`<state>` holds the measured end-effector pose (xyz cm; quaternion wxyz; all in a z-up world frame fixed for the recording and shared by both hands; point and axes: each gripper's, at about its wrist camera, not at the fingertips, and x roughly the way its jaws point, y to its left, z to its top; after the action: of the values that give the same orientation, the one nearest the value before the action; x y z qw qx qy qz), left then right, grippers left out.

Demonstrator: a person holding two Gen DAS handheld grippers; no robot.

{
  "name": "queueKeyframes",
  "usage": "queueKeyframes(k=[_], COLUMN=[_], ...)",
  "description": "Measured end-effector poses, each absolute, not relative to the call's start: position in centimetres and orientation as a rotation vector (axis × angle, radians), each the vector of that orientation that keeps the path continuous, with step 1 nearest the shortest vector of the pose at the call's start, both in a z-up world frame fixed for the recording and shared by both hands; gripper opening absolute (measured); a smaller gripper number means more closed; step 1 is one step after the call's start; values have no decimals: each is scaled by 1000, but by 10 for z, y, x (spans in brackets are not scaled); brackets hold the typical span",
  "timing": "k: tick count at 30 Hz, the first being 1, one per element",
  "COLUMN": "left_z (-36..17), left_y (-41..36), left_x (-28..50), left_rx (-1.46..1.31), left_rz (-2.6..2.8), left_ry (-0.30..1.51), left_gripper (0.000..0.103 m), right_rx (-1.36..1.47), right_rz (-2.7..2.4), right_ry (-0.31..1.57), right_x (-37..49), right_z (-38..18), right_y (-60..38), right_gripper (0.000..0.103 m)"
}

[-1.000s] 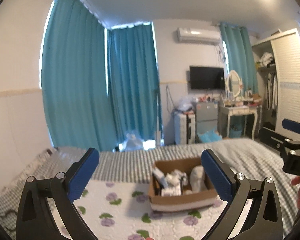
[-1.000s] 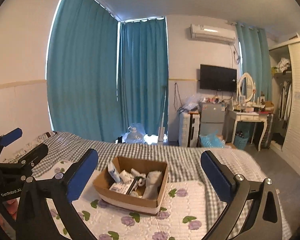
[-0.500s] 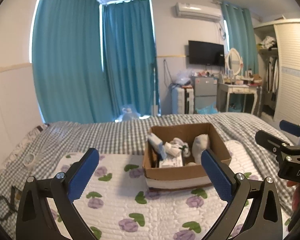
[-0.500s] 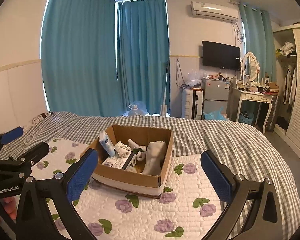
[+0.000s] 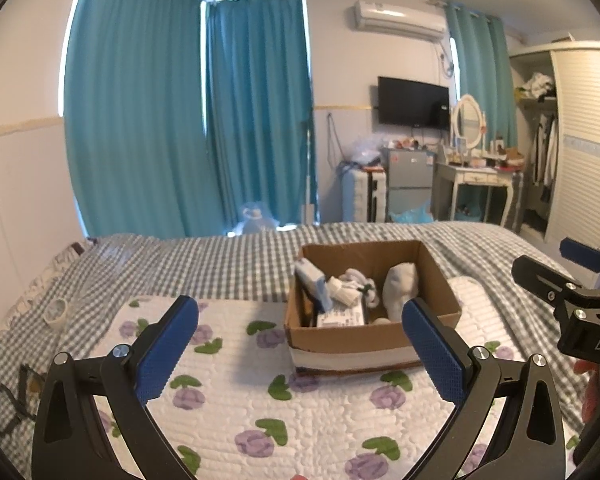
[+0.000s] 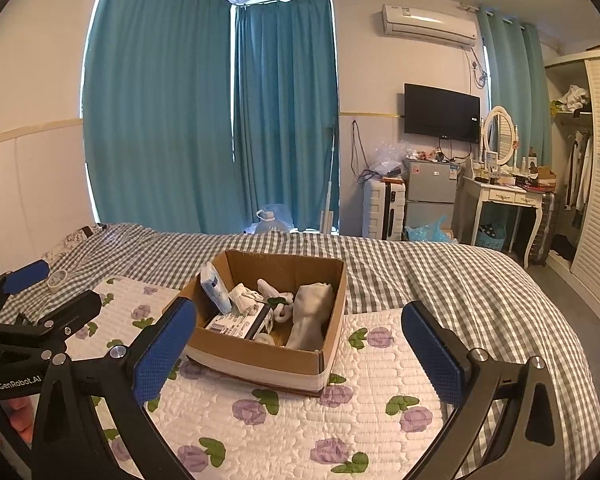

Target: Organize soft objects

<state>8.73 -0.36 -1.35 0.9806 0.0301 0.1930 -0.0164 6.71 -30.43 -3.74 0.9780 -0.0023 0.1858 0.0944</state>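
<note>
An open cardboard box (image 5: 352, 340) (image 6: 260, 356) sits on a white quilt with purple flowers (image 5: 236, 420) (image 6: 340, 420) on the bed. Inside lie a grey-white sock (image 6: 310, 316) (image 5: 398, 288), rolled white socks (image 6: 244, 298), a blue tissue pack (image 6: 214, 286) (image 5: 312, 284) and a printed flat box (image 6: 240, 324). My left gripper (image 5: 300, 344) is open and empty, just in front of the box. My right gripper (image 6: 298, 348) is open and empty, level with the box's near side. Each gripper shows at the edge of the other's view.
The grey checked bedspread (image 6: 440, 272) covers the bed. A tape roll (image 5: 56, 312) (image 6: 58, 278) lies at the left. Teal curtains (image 6: 220, 120), a suitcase (image 6: 382, 210), a small fridge (image 6: 430, 196), a dressing table (image 6: 504, 196) and a wardrobe (image 6: 596, 200) stand beyond.
Both views have tilted down and come closer to the box over the last second. Both grippers stayed open and empty.
</note>
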Motion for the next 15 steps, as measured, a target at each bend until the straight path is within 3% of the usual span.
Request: queueKeyframes(k=[15], left_z=[-14], left_y=[-2], left_x=[88], left_rx=[40], left_rz=[-34], left_ry=[399], left_gripper=[103], right_rx=[6], right_rz=[184], right_ry=[387], right_x=[67], right_z=[-41], right_y=[-303], right_gripper=[103])
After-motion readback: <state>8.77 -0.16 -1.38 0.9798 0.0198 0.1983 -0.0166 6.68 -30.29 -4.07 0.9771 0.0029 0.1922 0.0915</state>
